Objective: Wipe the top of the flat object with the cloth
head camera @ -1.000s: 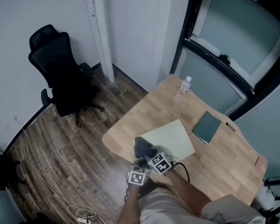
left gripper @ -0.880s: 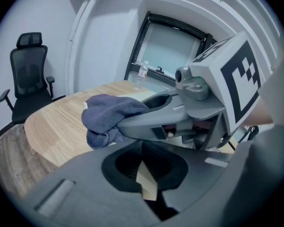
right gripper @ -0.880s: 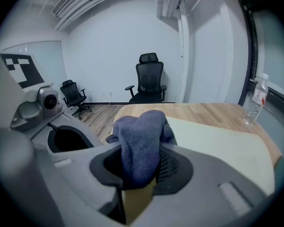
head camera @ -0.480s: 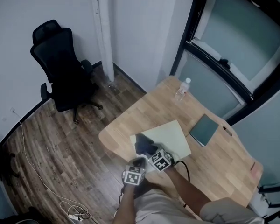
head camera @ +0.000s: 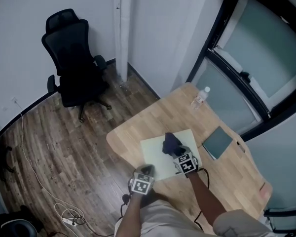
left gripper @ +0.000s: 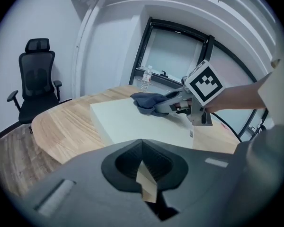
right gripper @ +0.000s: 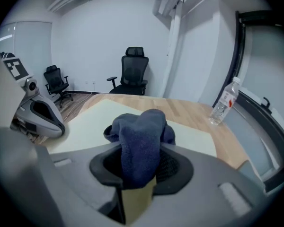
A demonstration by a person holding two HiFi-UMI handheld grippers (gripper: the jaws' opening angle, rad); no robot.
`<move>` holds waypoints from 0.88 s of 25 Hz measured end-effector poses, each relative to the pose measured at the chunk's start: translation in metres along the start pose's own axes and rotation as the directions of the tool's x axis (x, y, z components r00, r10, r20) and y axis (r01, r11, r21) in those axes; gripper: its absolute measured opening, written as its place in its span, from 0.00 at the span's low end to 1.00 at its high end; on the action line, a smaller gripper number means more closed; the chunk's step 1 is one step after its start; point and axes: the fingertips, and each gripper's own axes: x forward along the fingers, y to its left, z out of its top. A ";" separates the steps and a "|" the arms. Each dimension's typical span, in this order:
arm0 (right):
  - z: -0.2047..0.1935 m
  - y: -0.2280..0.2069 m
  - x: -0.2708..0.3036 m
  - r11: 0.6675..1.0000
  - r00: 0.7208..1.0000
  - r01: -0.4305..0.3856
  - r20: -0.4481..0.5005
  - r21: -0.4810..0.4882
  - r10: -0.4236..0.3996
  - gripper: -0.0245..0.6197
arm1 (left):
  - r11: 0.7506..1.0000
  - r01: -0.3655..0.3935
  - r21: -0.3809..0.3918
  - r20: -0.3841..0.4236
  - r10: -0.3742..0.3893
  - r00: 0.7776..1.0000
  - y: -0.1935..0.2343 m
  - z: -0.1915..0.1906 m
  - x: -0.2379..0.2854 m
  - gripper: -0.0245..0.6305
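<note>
Seen from the head view, a pale flat object (head camera: 158, 157) lies on a wooden surface (head camera: 138, 127), with its long side running from the person's left to right. A dark blue cloth (head camera: 170, 143) sits on its top, towards the far right edge. The right claw (head camera: 174, 151) is on the cloth, reaching in from the near side. The left claw (head camera: 147, 171) hovers by the near left corner of the flat object, and this view does not show whether it touches it. A green book (head camera: 217, 142) and a water bottle (head camera: 200, 97) lie further right and further back on the surface. In the left gripper view, the left claw (left gripper: 143, 174) has its jaws together with nothing between them. The flat object (left gripper: 132, 122) lies just ahead of it, and the cloth (left gripper: 146, 100) and right claw (left gripper: 175, 105) are at its far side. In the right gripper view, the right claw (right gripper: 137, 174) is clamped on the bunched cloth (right gripper: 142, 136), which rests on the flat object (right gripper: 90, 122). Most of the bare top spreads out to that claw's left, towards the left claw (right gripper: 38, 112). A wiping stroke would therefore most likely sweep leftward along the long side, and the right claw is the one placed to make it.
</note>
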 end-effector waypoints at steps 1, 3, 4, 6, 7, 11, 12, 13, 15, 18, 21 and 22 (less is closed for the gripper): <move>-0.001 -0.006 0.000 1.000 1.000 0.009 -0.002 0.011 -0.009 0.23 | 1.000 0.001 -0.001 0.001 -0.001 1.000 0.000 0.000 0.000 0.05; -0.004 -0.017 -0.002 0.999 0.999 0.035 -0.012 0.022 -0.034 0.23 | 1.000 0.003 -0.001 0.001 -0.003 1.000 0.000 0.000 0.001 0.05; -0.006 -0.023 -0.004 0.998 0.999 0.050 -0.016 0.026 -0.050 0.23 | 1.000 0.004 -0.001 0.001 -0.004 1.000 0.000 -0.001 0.000 0.05; -0.011 -0.032 -0.006 0.997 0.997 0.071 -0.020 0.038 -0.070 0.24 | 1.000 0.006 0.000 0.002 -0.006 1.000 -0.001 -0.001 0.000 0.05; -0.014 -0.035 -0.006 0.996 0.997 0.074 -0.019 0.043 -0.073 0.24 | 1.000 0.006 0.000 0.003 -0.006 1.000 -0.001 -0.001 -0.001 0.05; -0.013 -0.039 -0.008 0.996 0.997 0.072 -0.025 0.048 -0.070 0.24 | 1.000 0.007 0.000 0.001 -0.007 1.000 -0.001 0.000 -0.001 0.05; -0.014 -0.042 -0.009 0.996 0.997 0.074 -0.029 0.057 -0.072 0.24 | 1.000 0.008 -0.002 0.001 -0.008 1.000 -0.002 0.000 -0.002 0.05; -0.017 -0.046 -0.010 0.994 0.997 0.077 -0.031 0.075 -0.075 0.24 | 1.000 0.008 -0.003 0.002 -0.008 1.000 -0.002 0.000 -0.002 0.05; -0.025 -0.059 -0.014 0.989 0.996 0.090 -0.037 0.119 -0.087 0.24 | 1.000 0.008 -0.004 0.004 -0.008 1.000 -0.002 -0.001 -0.002 0.05; -0.039 -0.081 -0.021 0.980 0.991 0.128 -0.049 0.155 -0.122 0.24 | 1.000 0.007 -0.003 0.010 -0.007 1.000 -0.001 -0.001 -0.002 0.05; -0.046 -0.096 -0.024 0.973 0.989 0.144 -0.050 0.182 -0.137 0.24 | 1.000 0.008 -0.004 0.012 -0.008 1.000 0.000 0.000 -0.003 0.05; -0.047 -0.100 -0.025 0.971 0.988 0.154 -0.054 0.183 -0.146 0.24 | 1.000 0.008 -0.004 0.012 -0.008 1.000 0.000 0.000 -0.002 0.05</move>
